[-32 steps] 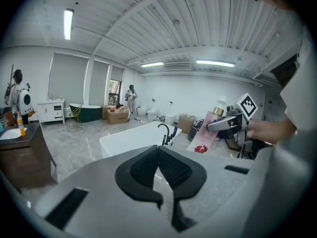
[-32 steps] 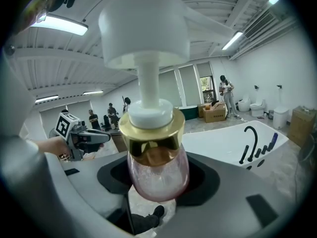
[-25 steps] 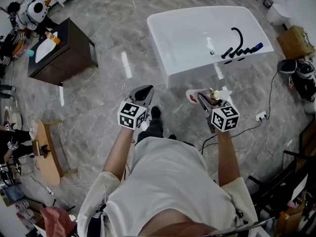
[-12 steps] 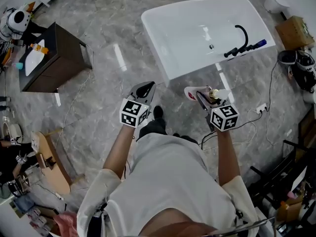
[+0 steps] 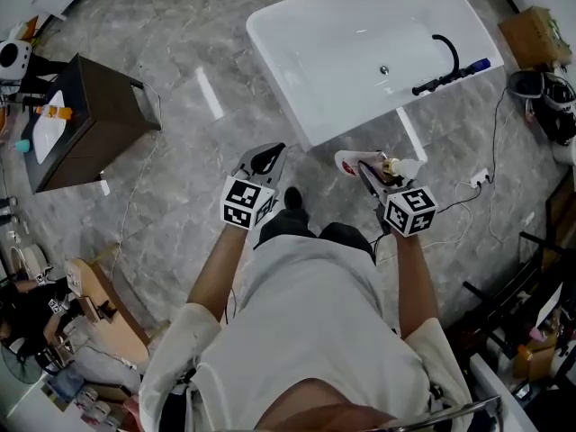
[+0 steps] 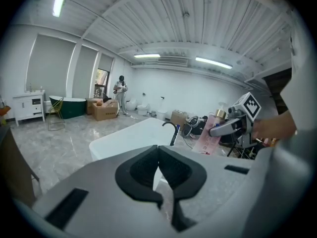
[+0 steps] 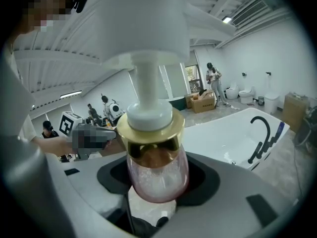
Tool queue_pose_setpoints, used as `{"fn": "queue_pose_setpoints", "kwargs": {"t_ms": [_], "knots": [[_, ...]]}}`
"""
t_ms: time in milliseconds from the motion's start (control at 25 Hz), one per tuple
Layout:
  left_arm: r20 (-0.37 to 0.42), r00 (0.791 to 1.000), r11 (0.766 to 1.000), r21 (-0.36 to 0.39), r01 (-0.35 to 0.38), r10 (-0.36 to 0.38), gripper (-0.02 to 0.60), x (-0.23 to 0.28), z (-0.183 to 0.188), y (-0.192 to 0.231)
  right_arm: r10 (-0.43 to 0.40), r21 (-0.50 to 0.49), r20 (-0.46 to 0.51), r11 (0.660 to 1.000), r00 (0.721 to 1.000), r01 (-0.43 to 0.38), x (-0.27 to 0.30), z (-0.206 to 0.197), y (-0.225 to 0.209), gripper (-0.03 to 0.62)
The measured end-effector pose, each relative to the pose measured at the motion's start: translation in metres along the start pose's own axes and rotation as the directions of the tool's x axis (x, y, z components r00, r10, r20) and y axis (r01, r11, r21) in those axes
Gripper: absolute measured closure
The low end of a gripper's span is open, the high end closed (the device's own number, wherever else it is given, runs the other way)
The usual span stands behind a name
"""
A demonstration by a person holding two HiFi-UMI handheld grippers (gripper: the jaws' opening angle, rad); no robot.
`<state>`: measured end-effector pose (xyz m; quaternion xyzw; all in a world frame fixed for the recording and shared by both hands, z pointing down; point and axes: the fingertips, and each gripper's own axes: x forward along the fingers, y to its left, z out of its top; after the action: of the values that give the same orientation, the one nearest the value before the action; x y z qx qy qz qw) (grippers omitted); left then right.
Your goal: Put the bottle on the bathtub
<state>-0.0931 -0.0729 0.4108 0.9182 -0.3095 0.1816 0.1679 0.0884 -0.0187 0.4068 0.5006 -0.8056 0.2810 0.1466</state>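
Note:
A pink pump bottle (image 7: pixel 154 148) with a gold collar and white pump head sits clamped in my right gripper (image 5: pixel 371 173), held in the air just short of the white bathtub (image 5: pixel 328 88). In the head view the bottle (image 5: pixel 353 162) points toward the tub's near rim. The left gripper view shows the same bottle (image 6: pixel 209 135) at the right, beside the tub (image 6: pixel 130 139). My left gripper (image 5: pixel 263 163) hangs shut and empty over the floor, near the tub's front corner.
A black faucet (image 5: pixel 445 66) rises from the tub's right rim. A dark cabinet (image 5: pixel 85 124) stands at the left. Cables and a power strip (image 5: pixel 477 180) lie on the marble floor at the right. Boxes and shoes (image 5: pixel 540 70) crowd the far right.
The person has stepped closer to the bathtub; both grippers are nearer its front rim. The bottle stays in the right gripper.

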Motion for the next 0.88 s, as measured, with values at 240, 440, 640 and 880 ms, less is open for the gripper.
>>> {"fn": "queue_pose_setpoints", "kwargs": {"t_ms": [240,440,640,880], "knots": [[-0.032,0.999,1.000,-0.027,0.011,-0.012,0.572,0.022,-0.006,0.021,-0.019,0.030,-0.024,0.999,1.000,0.020,0.028,0.006,-0.018,0.355],[-0.057,0.998,0.999,-0.047,0.008,-0.011,0.572,0.045,-0.013,0.014,-0.019,0.011,-0.058,1.000,0.998,0.020,0.037,0.003,-0.044,0.355],[-0.069,0.997,0.998,-0.066,-0.024,0.019,0.572,0.066,-0.027,0.006,-0.004,-0.020,-0.076,1.000,0.997,0.002,0.047,-0.004,-0.067,0.355],[-0.076,0.994,0.993,-0.084,-0.085,0.078,0.572,0.099,-0.042,0.008,0.037,-0.082,-0.118,0.996,0.992,-0.047,0.078,-0.012,-0.094,0.355]]}}
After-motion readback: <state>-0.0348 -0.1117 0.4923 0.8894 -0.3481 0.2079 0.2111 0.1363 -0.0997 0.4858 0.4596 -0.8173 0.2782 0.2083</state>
